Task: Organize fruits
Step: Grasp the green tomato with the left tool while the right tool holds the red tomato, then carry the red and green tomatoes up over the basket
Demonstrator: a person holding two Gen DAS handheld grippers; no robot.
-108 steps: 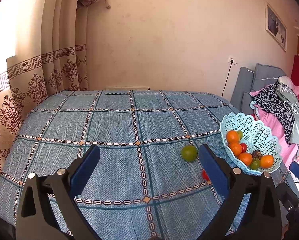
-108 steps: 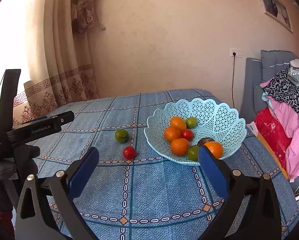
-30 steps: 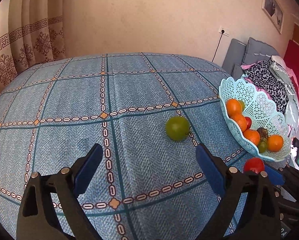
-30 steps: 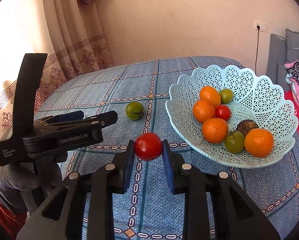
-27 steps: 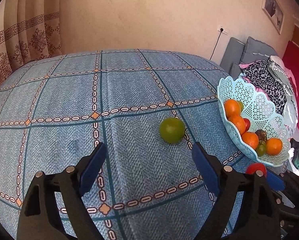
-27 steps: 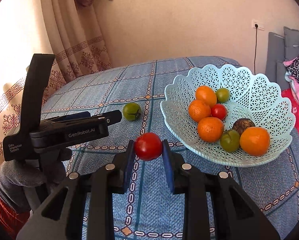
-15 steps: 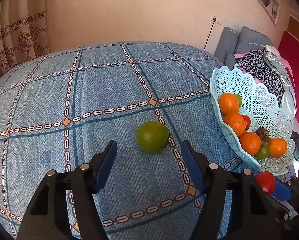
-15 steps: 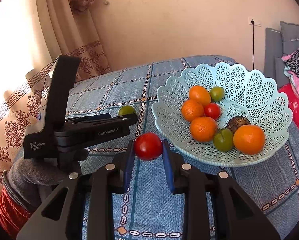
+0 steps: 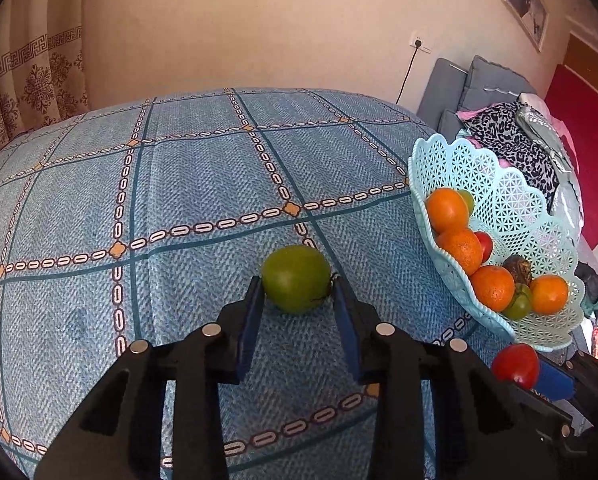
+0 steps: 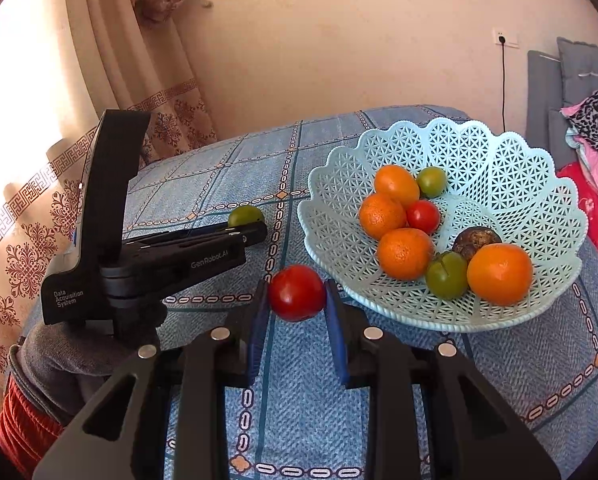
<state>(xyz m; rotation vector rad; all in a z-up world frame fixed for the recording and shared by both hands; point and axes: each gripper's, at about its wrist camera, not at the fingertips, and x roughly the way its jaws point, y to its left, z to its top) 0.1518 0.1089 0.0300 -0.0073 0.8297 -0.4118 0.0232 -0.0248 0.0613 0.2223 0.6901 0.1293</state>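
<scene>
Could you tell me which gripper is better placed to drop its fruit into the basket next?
Right. The right gripper already holds the red tomato clear of the cloth beside the basket rim. The left gripper only brackets the green tomato, farther away.

Four oranges [image 10: 405, 253], three green tomatoes [image 10: 446, 275], two red tomatoes [image 10: 296, 292], one dark fruit [image 10: 476, 240], one basket [image 10: 511, 168] and two tools [image 9: 298, 297] are counted.

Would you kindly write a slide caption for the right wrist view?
Right tongs grip a red tomato beside the fruit basket.
</scene>
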